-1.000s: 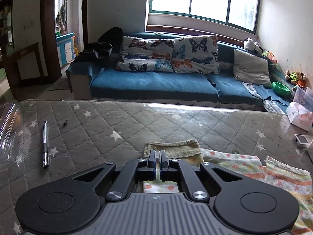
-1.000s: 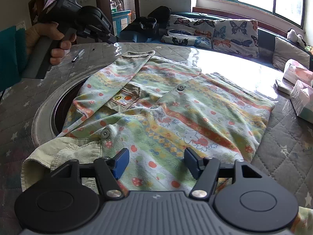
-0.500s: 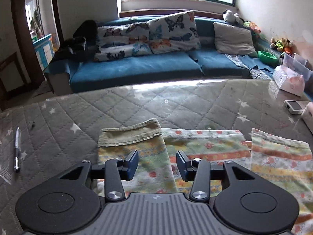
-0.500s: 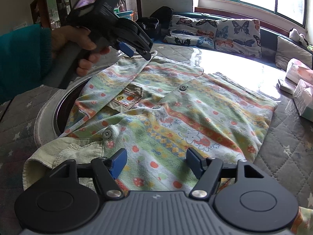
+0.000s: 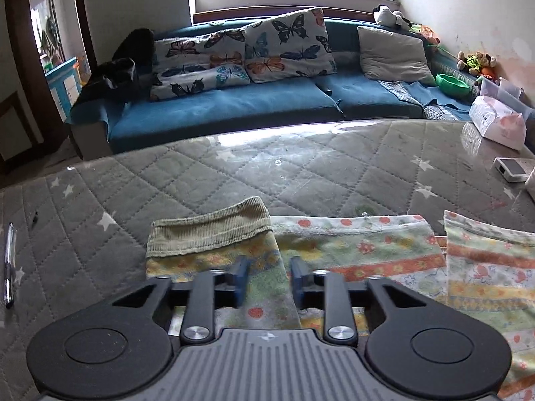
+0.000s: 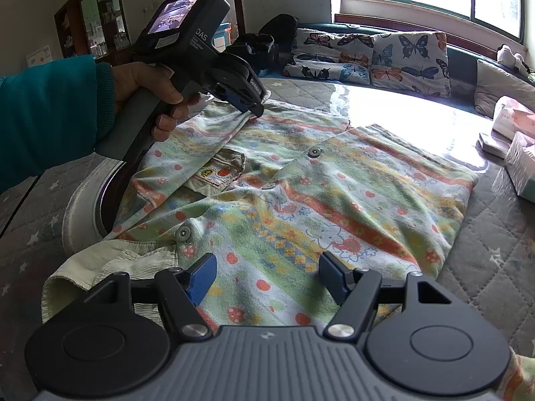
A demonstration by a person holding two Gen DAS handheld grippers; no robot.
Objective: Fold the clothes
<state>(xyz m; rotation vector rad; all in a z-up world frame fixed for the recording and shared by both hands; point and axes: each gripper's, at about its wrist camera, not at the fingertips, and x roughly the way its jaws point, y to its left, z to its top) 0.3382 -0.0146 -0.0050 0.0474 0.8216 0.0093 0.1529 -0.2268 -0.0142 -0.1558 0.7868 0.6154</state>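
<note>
A child's shirt [image 6: 334, 183] with green, orange and yellow bands lies spread flat on the quilted table [image 5: 301, 173]. One sleeve ends in a ribbed green cuff [image 5: 207, 234]. My left gripper [image 5: 269, 280] sits just behind that cuff, its jaws closing with a ridge of sleeve fabric between them. In the right wrist view, a hand in a teal sleeve holds the left gripper [image 6: 254, 110], and the fabric bunches at its tips. My right gripper [image 6: 265, 277] hovers open over the near part of the shirt, with nothing between its fingers. A second ribbed cuff [image 6: 100, 267] lies to its left.
A pen [image 5: 9, 267] lies near the table's left edge. A tissue box [image 5: 498, 123] and a small white device [image 5: 510, 168] stand at the right. A round ringed opening [image 6: 83, 207] shows under the shirt's left side. A blue sofa [image 5: 234, 107] is beyond the table.
The left gripper came down toward the sleeve behind the cuff, opened from shut, then narrowed onto the fabric. The right gripper has kept still and open.
</note>
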